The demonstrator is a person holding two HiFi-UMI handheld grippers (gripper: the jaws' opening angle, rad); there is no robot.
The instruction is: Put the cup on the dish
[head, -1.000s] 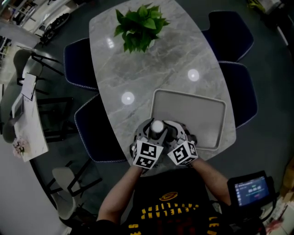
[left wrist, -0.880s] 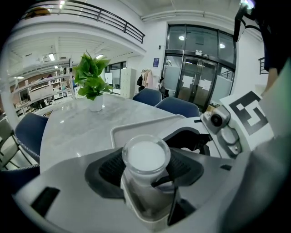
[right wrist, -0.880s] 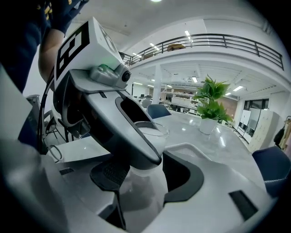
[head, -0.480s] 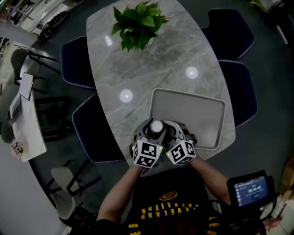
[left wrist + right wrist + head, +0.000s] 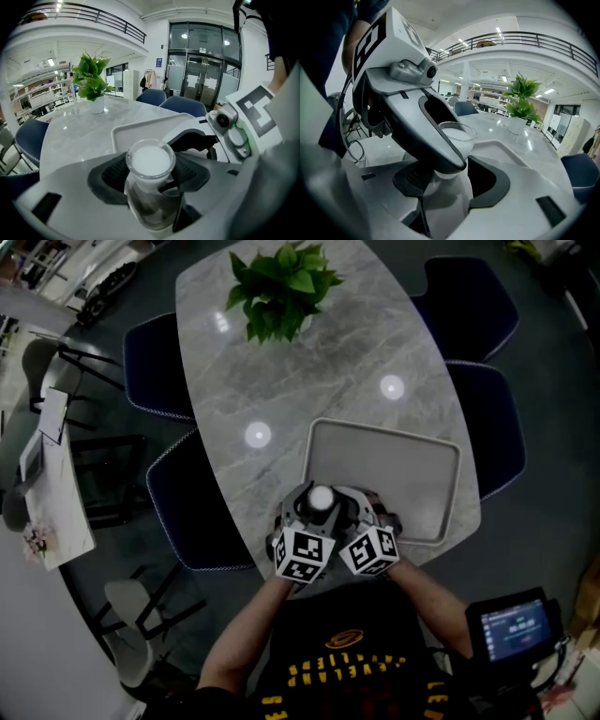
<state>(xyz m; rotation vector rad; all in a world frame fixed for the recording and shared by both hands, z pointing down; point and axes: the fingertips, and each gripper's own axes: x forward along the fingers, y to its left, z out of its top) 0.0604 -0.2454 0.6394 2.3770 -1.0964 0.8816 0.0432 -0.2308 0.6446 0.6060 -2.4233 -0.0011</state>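
Note:
A clear cup (image 5: 321, 498) holding something white sits between both grippers at the table's near edge, over the near-left corner of the pale rectangular dish (image 5: 412, 474). In the left gripper view the cup (image 5: 151, 164) stands upright between the black pads, and my left gripper (image 5: 150, 176) is shut on it. In the right gripper view the cup (image 5: 454, 138) is between the pads of my right gripper (image 5: 450, 180), which is shut on it from the other side. The left gripper's white finger (image 5: 436, 136) crosses in front and hides part of the cup.
A potted green plant (image 5: 281, 287) stands at the far end of the grey marble table (image 5: 309, 381). Dark blue chairs (image 5: 473, 306) surround the table on both sides. The person's arms and torso (image 5: 347, 652) are at the near edge.

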